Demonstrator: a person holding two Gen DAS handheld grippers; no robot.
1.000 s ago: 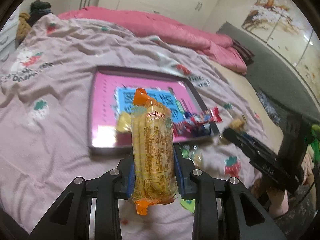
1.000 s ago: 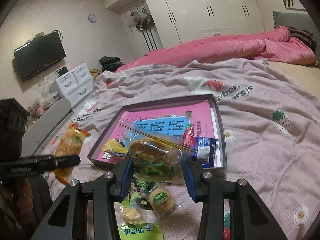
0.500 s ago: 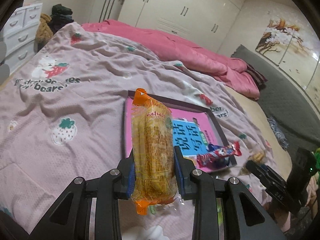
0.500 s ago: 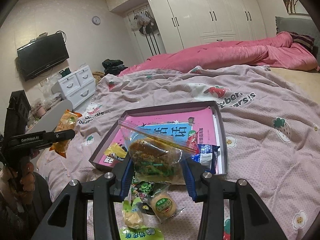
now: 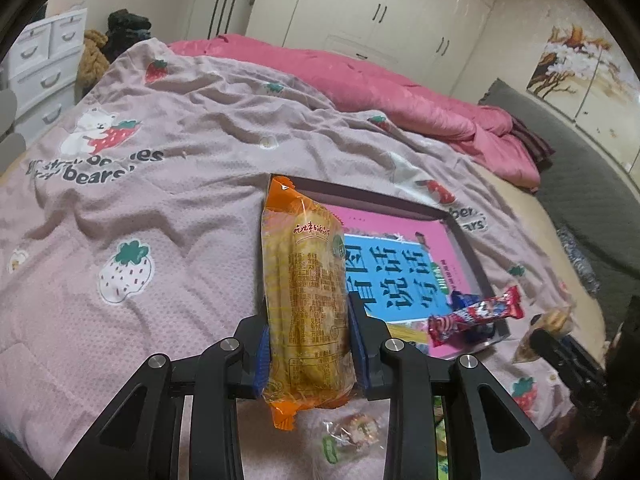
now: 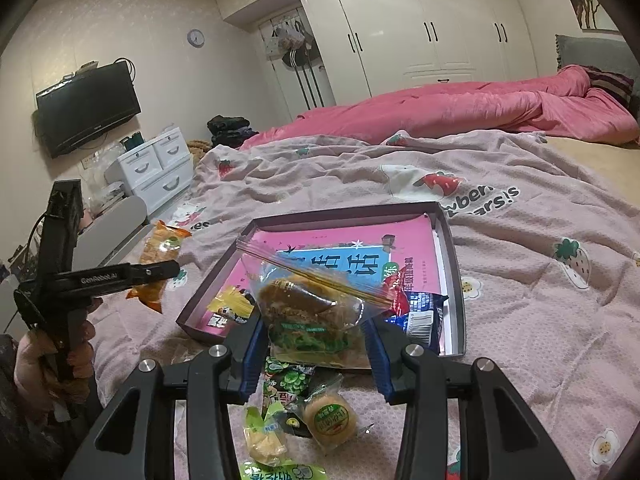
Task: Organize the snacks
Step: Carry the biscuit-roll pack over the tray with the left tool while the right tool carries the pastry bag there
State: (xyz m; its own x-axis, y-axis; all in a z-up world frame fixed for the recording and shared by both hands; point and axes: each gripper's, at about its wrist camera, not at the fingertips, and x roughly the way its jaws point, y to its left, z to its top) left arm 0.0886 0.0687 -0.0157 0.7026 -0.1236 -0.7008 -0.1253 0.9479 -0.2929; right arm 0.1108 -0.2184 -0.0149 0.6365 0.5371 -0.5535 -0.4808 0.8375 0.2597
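Observation:
My left gripper (image 5: 308, 320) is shut on a long orange and yellow snack packet (image 5: 306, 292), held upright above the pink strawberry bedspread, left of the tray. The shallow tray (image 5: 400, 200) has a pink and blue printed bottom and holds a red candy bar (image 5: 476, 314). My right gripper (image 6: 314, 332) is shut on a clear zip bag with a brown pastry (image 6: 312, 308), hanging over the tray's near edge (image 6: 454, 264). The right wrist view also shows the left gripper (image 6: 160, 270) with its orange packet (image 6: 160, 248), and in the tray a yellow packet (image 6: 232, 304) and a blue packet (image 6: 424, 316).
Loose snacks lie on the bedspread just below the right gripper: a round cake (image 6: 330, 420), a green packet (image 6: 286, 376) and a small yellow one (image 6: 264, 440). A pink duvet (image 6: 460, 108) lies across the far bed. A white drawer unit (image 6: 156, 172) stands at the left.
The left gripper has carried its orange packet from over the tray out to the tray's left side. The right gripper and its bag have kept still.

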